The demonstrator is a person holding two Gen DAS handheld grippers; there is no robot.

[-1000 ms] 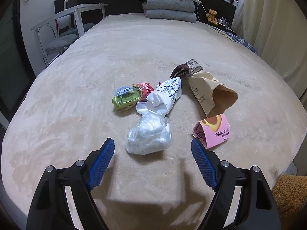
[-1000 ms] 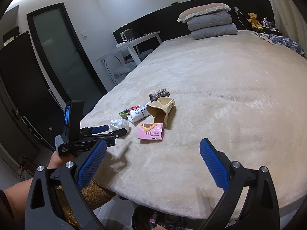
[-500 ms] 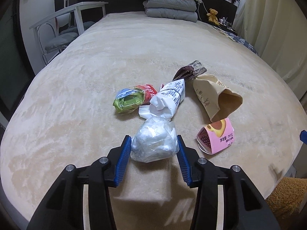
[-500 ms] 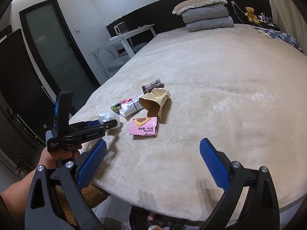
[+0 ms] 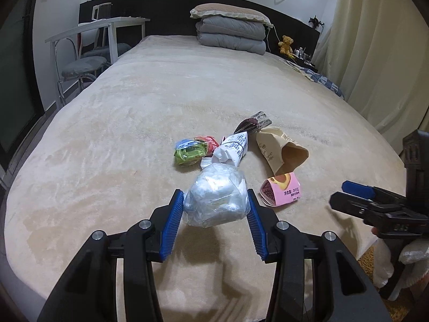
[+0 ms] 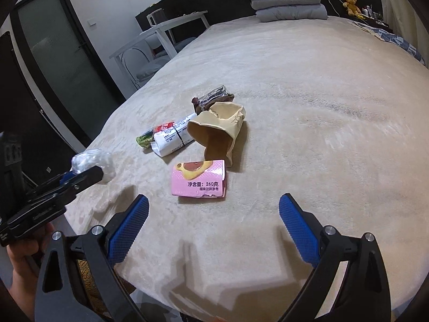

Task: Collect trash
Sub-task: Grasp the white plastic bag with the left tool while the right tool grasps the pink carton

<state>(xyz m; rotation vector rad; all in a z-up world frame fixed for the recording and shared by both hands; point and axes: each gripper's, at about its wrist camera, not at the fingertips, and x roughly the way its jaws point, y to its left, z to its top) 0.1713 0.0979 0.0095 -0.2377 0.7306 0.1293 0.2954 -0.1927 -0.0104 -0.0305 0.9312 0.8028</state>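
Observation:
My left gripper (image 5: 214,209) is shut on a crumpled clear plastic ball (image 5: 215,196), lifted just off the beige bed (image 5: 134,123); the same plastic ball (image 6: 92,161) shows at the left of the right wrist view. Behind it lie a green wrapper (image 5: 189,153), a white printed packet (image 5: 233,147), a dark wrapper (image 5: 253,123), a tan paper bag (image 5: 281,153) and a pink carton (image 5: 281,189). My right gripper (image 6: 213,220) stands open just short of the pink carton (image 6: 198,181), nothing between its fingers.
Folded grey bedding with a pillow (image 5: 230,29) and a teddy bear (image 5: 286,44) sit at the headboard. A white desk and chairs (image 5: 91,53) stand left of the bed, a curtain (image 5: 375,53) right. A person's hand (image 6: 21,263) holds the left gripper.
The left gripper's jaws closed on the plastic ball and raised it off the bed. The right gripper moved down and closer to the pink carton, still open.

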